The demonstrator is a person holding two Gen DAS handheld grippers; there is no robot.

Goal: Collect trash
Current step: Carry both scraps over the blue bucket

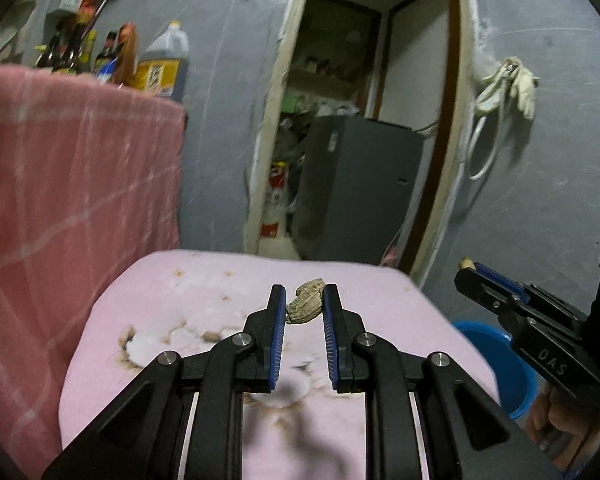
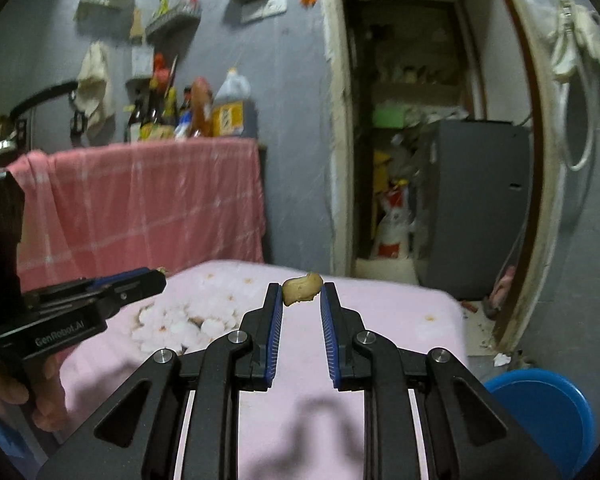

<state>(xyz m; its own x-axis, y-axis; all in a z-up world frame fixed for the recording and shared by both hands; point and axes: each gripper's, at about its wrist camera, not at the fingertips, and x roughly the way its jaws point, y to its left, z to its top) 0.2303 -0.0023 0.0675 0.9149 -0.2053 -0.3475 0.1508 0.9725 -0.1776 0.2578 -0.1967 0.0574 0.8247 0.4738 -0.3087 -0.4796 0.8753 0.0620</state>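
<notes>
Left tongs (image 1: 304,300) closed on a brown wrinkled scrap (image 1: 306,307), pinched at the fingertips and held above the pink surface (image 1: 172,320), which carries brown stains. Right tongs (image 2: 301,294) closed on a pale yellowish scrap (image 2: 300,289), also at the tips, above the same surface (image 2: 400,316). From the left view the right tongs (image 1: 469,270) sit off to the right with a small pale bit showing at the tip. From the right view the left tongs (image 2: 156,278) sit off to the left, a hand (image 2: 40,400) on the grip. Blue bin (image 2: 548,408) stands on the floor just beside the surface's right corner.
</notes>
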